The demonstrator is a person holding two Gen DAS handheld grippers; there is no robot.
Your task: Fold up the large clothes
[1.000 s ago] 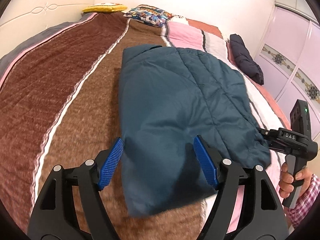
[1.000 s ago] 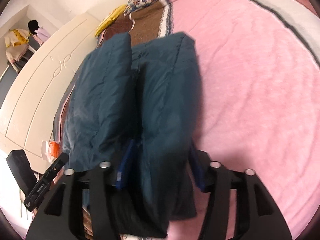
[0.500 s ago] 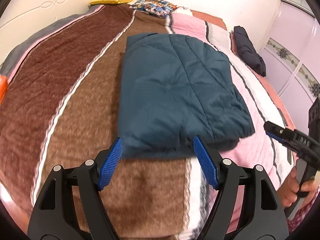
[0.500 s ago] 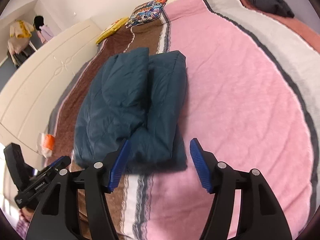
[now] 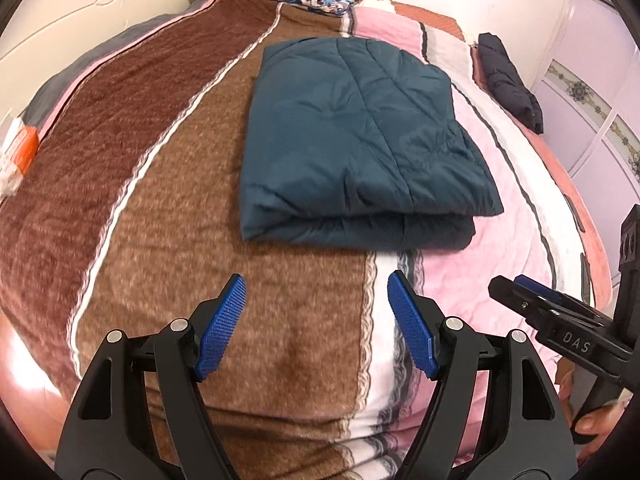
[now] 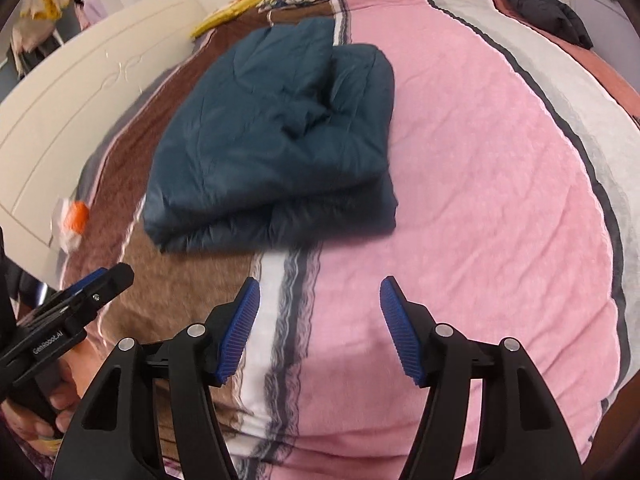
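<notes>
L gripper (image 5: 316, 320) hangs over the brown stripes of the bed (image 5: 120, 184), jaws apart, nothing btwn them. The blue jacket (image 5: 360, 140) lies folded in the middle of the bed, a bit ahead of both grippers. R gripper (image 6: 320, 324) hangs over the pink part, jaws apart w/ nothing inside.

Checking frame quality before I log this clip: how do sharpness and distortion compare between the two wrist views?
Left wrist: fairly sharp, quilting seams on the teal jacket readable, heavy fisheye bulge on the bed blanket. Right wrist: jacket smeared by motion blur, same fisheye curvature.
</notes>
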